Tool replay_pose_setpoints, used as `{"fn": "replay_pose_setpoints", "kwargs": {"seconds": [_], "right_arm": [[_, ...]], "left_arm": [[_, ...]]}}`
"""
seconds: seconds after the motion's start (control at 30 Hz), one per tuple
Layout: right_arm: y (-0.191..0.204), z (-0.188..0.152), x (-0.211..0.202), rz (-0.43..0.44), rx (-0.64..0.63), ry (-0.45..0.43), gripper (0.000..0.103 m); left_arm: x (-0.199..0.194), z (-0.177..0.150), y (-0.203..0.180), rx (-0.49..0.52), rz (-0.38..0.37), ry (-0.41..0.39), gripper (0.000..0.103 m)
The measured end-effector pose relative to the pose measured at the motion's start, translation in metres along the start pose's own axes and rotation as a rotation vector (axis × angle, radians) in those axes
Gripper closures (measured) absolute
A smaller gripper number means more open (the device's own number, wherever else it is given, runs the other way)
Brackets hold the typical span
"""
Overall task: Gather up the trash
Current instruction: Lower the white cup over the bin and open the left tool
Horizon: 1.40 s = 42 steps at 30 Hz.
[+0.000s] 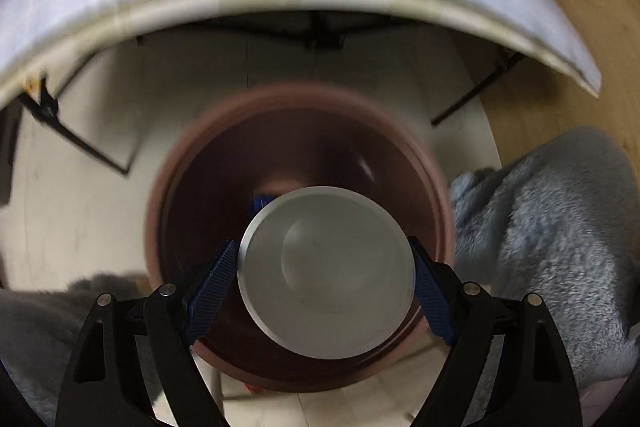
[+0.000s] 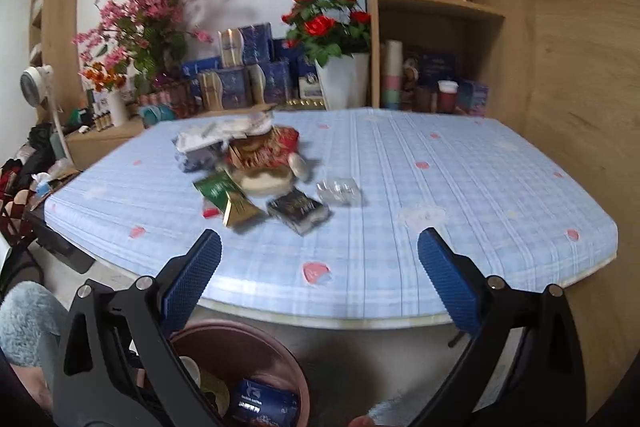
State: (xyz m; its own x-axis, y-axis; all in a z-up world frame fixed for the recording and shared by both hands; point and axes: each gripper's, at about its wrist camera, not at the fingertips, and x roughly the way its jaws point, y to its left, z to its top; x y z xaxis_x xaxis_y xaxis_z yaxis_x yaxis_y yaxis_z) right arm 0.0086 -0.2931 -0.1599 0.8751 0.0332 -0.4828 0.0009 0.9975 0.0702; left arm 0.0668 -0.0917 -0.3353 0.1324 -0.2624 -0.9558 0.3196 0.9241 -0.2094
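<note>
In the left wrist view, my left gripper (image 1: 322, 245) points steeply down and is shut on a pale grey cup (image 1: 326, 279). Both blue pads (image 1: 216, 279) press on the cup's sides. The cup hangs over the mouth of a round brown bin (image 1: 156, 223) on the floor. In the right wrist view, my right gripper (image 2: 319, 235) is open with nothing between its fingers, over the near edge of the table (image 2: 480, 211). On the blue checked cloth lie a green packet (image 2: 224, 193), a black box (image 2: 298, 209), a clear plastic piece (image 2: 338, 191) and a white wrapper (image 2: 212, 137). The bin (image 2: 240, 327) below holds a blue packet (image 2: 260, 401).
A small doll in red (image 2: 264, 155) sits among the litter. Behind the table stand flower pots (image 2: 340, 79), blue boxes (image 2: 236, 83) and wooden shelves (image 2: 436, 7). A fan (image 2: 36, 85) is at the left. Fluffy blue-grey sleeves (image 1: 552, 239) flank the bin. Black table legs (image 1: 80, 143) stand near it.
</note>
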Motion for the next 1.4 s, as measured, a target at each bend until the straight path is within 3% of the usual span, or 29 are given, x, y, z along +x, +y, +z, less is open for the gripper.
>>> {"fn": "replay_pose_setpoints", "kwargs": {"seconds": [0.2, 0.57, 0.7, 0.87, 1.07, 1.2, 1.4], "right_arm": [[0.008, -0.010, 0.002, 0.009, -0.032, 0.017, 0.006], [0.015, -0.012, 0.001, 0.015, -0.049, 0.027, 0.006], [0.015, -0.012, 0.000, 0.014, -0.049, 0.025, 0.006], [0.014, -0.012, 0.001, 0.009, -0.044, 0.030, 0.006], [0.016, -0.006, 0.001, 0.001, -0.054, 0.022, 0.006], [0.019, 0.004, 0.002, 0.003, -0.083, 0.008, 0.006], [0.025, 0.021, 0.006, 0.003, -0.140, -0.016, 0.006]], "left_arm": [[0.016, -0.003, 0.018, -0.069, -0.022, 0.064, 0.021], [-0.013, -0.003, 0.014, -0.060, -0.021, -0.025, 0.015], [-0.039, -0.002, 0.013, -0.058, -0.005, -0.134, 0.015], [-0.085, -0.005, 0.007, -0.035, 0.066, -0.341, 0.015], [-0.127, -0.004, 0.010, -0.005, 0.153, -0.501, 0.014], [-0.152, -0.001, 0.011, 0.017, 0.187, -0.584, 0.014], [-0.182, 0.017, 0.026, -0.035, 0.159, -0.649, 0.014]]}}
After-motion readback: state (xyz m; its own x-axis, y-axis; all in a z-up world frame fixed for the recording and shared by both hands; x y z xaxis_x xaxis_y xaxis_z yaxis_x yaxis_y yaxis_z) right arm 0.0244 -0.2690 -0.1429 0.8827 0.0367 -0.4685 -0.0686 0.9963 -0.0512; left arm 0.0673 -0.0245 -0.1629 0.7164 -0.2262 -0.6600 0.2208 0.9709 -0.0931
